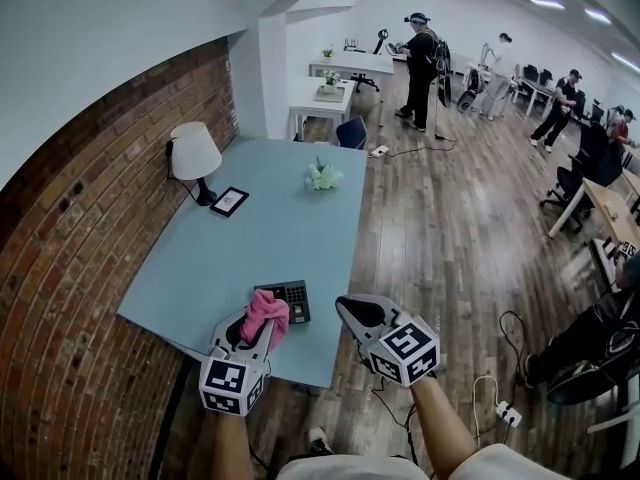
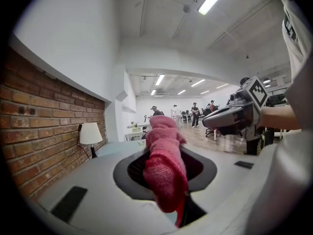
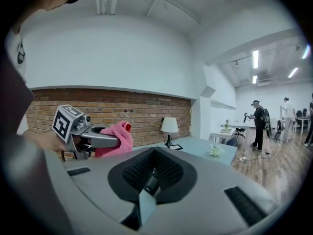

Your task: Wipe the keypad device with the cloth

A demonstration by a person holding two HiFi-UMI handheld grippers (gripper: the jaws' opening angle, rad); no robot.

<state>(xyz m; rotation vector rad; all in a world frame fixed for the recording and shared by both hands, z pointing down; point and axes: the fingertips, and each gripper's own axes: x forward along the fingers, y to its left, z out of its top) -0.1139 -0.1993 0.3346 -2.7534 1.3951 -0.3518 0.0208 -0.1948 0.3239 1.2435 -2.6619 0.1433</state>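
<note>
A dark keypad device lies near the front edge of the light blue table. A pink cloth hangs over its left part and hides it. My left gripper is shut on the cloth, just in front of the device and raised above the table. In the left gripper view the cloth bulges up between the jaws of my left gripper. My right gripper hovers to the right of the device, off the table's corner, shut and empty. In its own view my right gripper has its jaws together, with the cloth off to the left.
A white lamp, a small black frame and white flowers stand at the table's far end. A brick wall runs along the left. To the right is wood floor with a power strip. Several people stand far back.
</note>
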